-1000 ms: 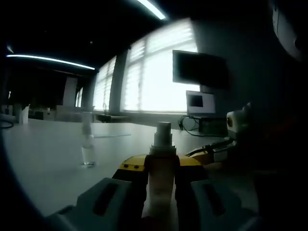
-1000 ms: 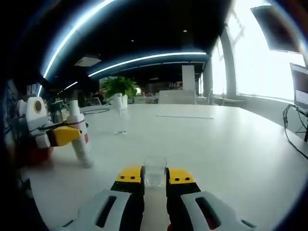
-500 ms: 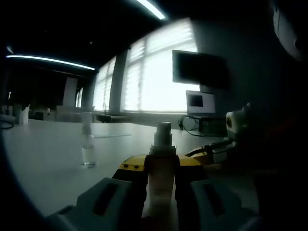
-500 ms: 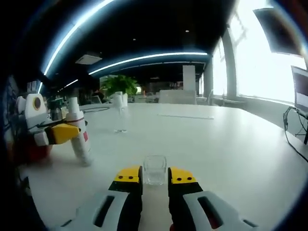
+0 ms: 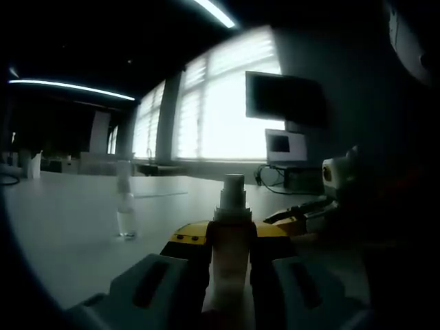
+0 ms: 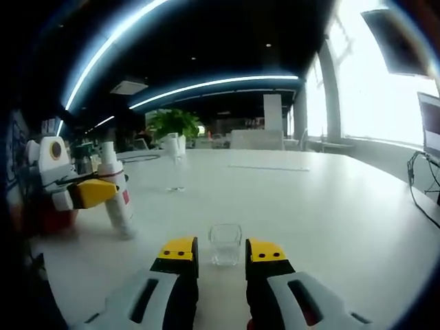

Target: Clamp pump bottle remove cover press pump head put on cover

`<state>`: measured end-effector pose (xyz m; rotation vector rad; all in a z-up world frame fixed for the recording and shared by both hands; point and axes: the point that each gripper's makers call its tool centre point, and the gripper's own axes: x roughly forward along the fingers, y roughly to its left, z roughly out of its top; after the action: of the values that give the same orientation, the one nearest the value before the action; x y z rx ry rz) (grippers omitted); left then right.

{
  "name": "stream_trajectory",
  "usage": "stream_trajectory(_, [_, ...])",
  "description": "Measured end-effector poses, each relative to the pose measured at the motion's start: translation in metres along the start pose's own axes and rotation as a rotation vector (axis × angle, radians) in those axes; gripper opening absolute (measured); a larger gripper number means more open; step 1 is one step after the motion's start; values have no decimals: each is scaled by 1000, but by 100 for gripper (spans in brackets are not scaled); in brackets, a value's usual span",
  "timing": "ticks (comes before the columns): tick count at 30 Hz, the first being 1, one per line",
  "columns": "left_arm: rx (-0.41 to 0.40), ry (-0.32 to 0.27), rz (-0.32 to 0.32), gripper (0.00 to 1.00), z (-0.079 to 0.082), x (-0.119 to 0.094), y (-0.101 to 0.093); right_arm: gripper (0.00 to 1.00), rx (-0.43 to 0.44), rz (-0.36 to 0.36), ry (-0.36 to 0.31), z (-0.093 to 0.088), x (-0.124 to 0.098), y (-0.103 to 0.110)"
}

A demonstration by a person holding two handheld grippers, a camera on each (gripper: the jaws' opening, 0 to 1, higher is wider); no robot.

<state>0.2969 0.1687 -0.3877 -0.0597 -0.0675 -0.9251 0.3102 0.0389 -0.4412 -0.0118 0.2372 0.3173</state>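
Observation:
My left gripper (image 5: 232, 235) is shut on the body of a pale pump bottle (image 5: 230, 265). Its bare pump head (image 5: 232, 188) sticks up between the yellow jaw tips. In the right gripper view the same white bottle (image 6: 117, 201) leans on the table at the left, held by that gripper (image 6: 77, 191). My right gripper (image 6: 222, 249) is open, low over the table. The small clear cover (image 6: 225, 243) stands on the tabletop between its jaws, with a gap on each side. The right gripper (image 5: 322, 201) also shows at the right of the left gripper view.
A small clear bottle (image 5: 126, 206) stands on the white table (image 6: 330, 206), and is seen farther back (image 6: 175, 166) in the right gripper view. A potted plant (image 6: 172, 122) sits at the far end. Bright windows, a dark wall screen (image 5: 285, 100) and a monitor (image 5: 286, 146) lie beyond.
My right gripper's jaws have spread apart and let go of the clear cover, which now stands free on the table. The left gripper and bottle have not moved.

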Motion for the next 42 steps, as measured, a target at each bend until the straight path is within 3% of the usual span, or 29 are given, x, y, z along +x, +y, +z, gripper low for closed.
stream_trajectory(10, [-3, 1, 4, 12, 0, 1, 0, 22, 19, 26, -71, 11, -9, 6])
stream_trajectory(14, [5, 6, 2, 12, -1, 1, 0, 22, 19, 27, -74, 11, -9, 7])
stream_trajectory(17, [0, 45, -5, 13, -8, 3, 0, 22, 21, 26, -78, 12, -9, 8])
stream_trajectory(30, [-61, 27, 6, 15, -4, 4, 7, 21, 28, 21, -88, 13, -10, 7])
stream_trajectory(42, [-16, 54, -22, 15, -8, 6, -4, 21, 30, 15, -99, 15, -10, 5])
